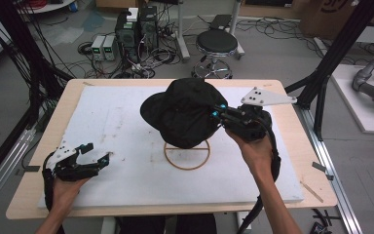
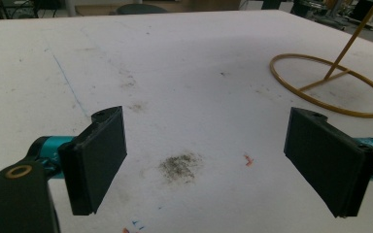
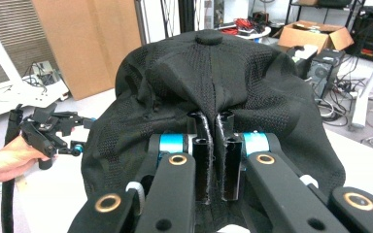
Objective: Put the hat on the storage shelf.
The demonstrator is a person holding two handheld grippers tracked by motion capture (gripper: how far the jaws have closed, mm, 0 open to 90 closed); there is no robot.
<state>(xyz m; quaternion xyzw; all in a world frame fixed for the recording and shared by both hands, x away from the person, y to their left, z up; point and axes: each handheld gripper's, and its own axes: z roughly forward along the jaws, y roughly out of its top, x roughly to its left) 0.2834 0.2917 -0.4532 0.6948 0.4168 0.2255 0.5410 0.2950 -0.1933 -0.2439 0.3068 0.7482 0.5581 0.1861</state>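
**Cap Held Above Stand: Slip Risk**

Risk of slippage: right gripper [image 1: 217, 115] pinches only a fold of black cap [image 1: 185, 113] fabric, so a jerk or slack could drop it off-centre. Possible snagging on the gold wire stand [image 1: 187, 155] beneath. Right forearm raised over table centre, jaws clamped together on the cap. Left gripper [image 1: 95, 155] resting low near the front-left of the white mat [image 1: 126, 117], jaws spread wide, empty

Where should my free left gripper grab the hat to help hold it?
Probably the brim on the hat's left side. The right gripper already pinches a fold of fabric on the right, so the left edge hangs free. The left gripper is open, low on the table; bring it up from the left, jaws across the brim's thin edge.
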